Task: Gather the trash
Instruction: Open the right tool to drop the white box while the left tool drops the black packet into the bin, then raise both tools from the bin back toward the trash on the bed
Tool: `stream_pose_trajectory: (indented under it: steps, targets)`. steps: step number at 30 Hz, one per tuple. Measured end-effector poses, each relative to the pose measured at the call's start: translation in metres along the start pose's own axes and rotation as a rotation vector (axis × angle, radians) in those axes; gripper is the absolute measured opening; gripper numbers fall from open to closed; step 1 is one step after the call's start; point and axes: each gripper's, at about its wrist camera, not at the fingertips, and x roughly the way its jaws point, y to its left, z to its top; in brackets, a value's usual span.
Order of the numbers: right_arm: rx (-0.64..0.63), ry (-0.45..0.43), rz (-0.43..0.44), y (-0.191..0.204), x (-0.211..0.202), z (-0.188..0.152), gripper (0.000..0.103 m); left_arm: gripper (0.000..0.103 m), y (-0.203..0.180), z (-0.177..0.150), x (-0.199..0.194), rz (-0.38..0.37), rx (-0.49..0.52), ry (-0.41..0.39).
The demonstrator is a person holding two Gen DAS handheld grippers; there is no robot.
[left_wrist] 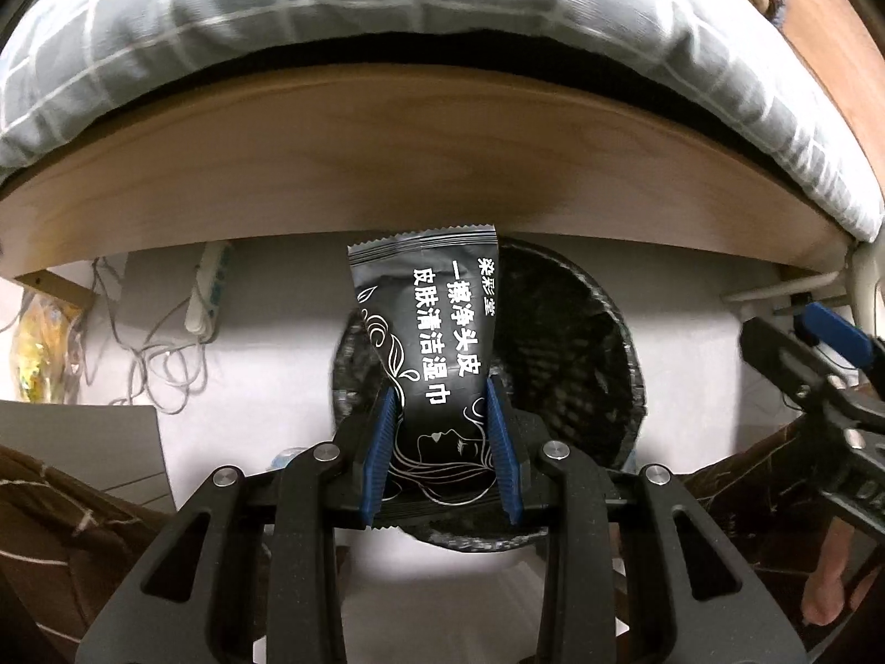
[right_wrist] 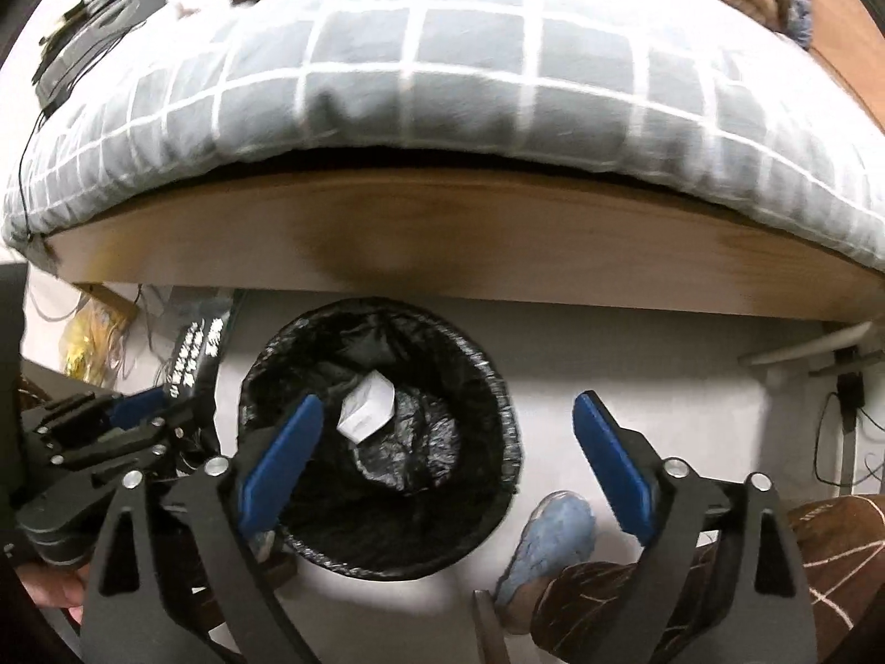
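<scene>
Left tongs (left_wrist: 441, 415) clamp black wipe packet (left_wrist: 428, 332) (upright) above bin (right_wrist: 381, 437); right tongs (right_wrist: 448, 442) spread, empty.

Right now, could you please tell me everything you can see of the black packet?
The black packet is a glossy foil-like sachet with white Chinese lettering, a line-drawn face and leaves, and serrated ends. It stands roughly upright, slightly creased, clamped at its lower half between the blue pads of the left gripper, over the black-lined bin.
</scene>
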Motion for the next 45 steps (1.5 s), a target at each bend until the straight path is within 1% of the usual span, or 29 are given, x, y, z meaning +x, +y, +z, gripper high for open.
stream_pose_trajectory:
  steps: [4, 9, 12, 18, 25, 30, 34, 36, 38, 39, 41, 45]
  targets:
    - [0.032, -0.031, -0.025, -0.018, -0.009, -0.002, 0.095, 0.031, -0.020, -0.001, 0.006, -0.012, 0.027, 0.002]
    - [0.086, -0.034, -0.042, -0.038, -0.012, -0.011, 0.095, 0.032, -0.042, 0.000, 0.015, -0.033, 0.058, 0.017]
    - [0.096, -0.046, -0.060, -0.046, -0.013, -0.015, 0.095, 0.031, -0.053, 0.001, 0.023, -0.050, 0.066, 0.027]
    - [0.136, -0.048, -0.082, -0.066, -0.014, -0.020, 0.095, 0.032, -0.066, -0.002, 0.035, -0.051, 0.092, 0.047]
    - [0.153, -0.051, -0.087, -0.071, -0.015, -0.021, 0.095, 0.034, -0.079, -0.005, 0.043, -0.032, 0.135, 0.053]
    - [0.145, -0.058, -0.082, -0.067, -0.013, -0.018, 0.095, 0.044, -0.077, -0.004, 0.040, 0.001, 0.145, 0.038]
    - [0.138, -0.064, -0.083, -0.066, -0.014, -0.019, 0.095, 0.059, -0.076, -0.002, 0.038, 0.007, 0.143, 0.027]
    - [0.141, -0.072, -0.089, -0.067, -0.015, -0.019, 0.095, 0.065, -0.074, 0.000, 0.033, 0.011, 0.143, 0.009]
    - [0.147, -0.076, -0.086, -0.068, -0.015, -0.020, 0.096, 0.075, -0.070, 0.001, 0.026, 0.019, 0.138, -0.022]
    - [0.150, -0.076, -0.084, -0.068, -0.015, -0.019, 0.096, 0.077, -0.067, 0.001, 0.025, 0.022, 0.138, -0.031]
    - [0.154, -0.082, -0.077, -0.066, -0.018, -0.017, 0.096, 0.084, -0.063, 0.002, 0.019, 0.037, 0.136, -0.048]
    - [0.149, -0.109, -0.064, -0.061, -0.027, -0.011, 0.096, 0.089, -0.056, 0.002, 0.004, 0.062, 0.137, -0.093]
